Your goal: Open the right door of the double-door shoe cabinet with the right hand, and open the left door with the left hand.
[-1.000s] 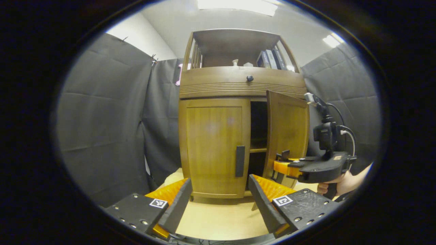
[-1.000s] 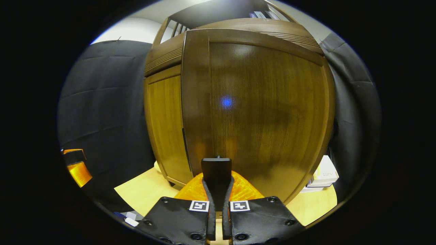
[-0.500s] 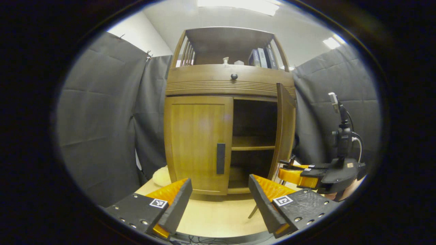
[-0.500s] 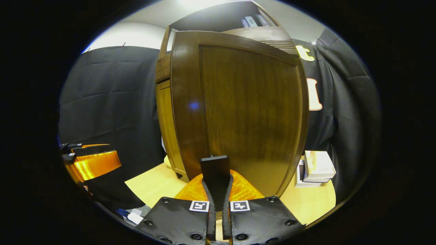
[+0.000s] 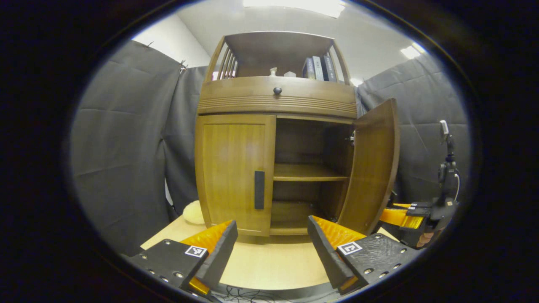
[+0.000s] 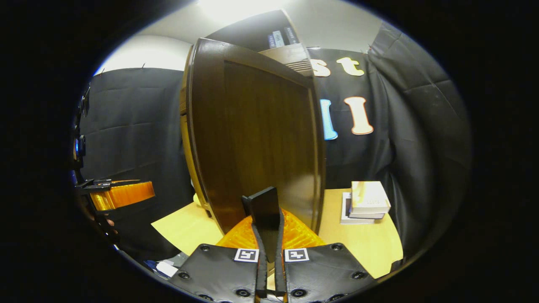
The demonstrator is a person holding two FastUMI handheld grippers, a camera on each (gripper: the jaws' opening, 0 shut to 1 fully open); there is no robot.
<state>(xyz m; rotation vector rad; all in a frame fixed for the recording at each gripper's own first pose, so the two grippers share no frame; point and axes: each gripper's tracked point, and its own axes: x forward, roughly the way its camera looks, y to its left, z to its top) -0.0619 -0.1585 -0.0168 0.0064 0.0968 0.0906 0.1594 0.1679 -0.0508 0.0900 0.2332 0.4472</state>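
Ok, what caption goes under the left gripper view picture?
Open left tool faces the cabinet's closed left door; right door swung open.

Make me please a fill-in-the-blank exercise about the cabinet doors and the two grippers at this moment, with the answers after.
1. The right door of the cabinet stands ____.
2. The left door is ____.
3. The right gripper is shut on the right door's ____.
4. The fingers of the left gripper are ____, short of the left door's handle.

Missing words: open; closed; handle; open
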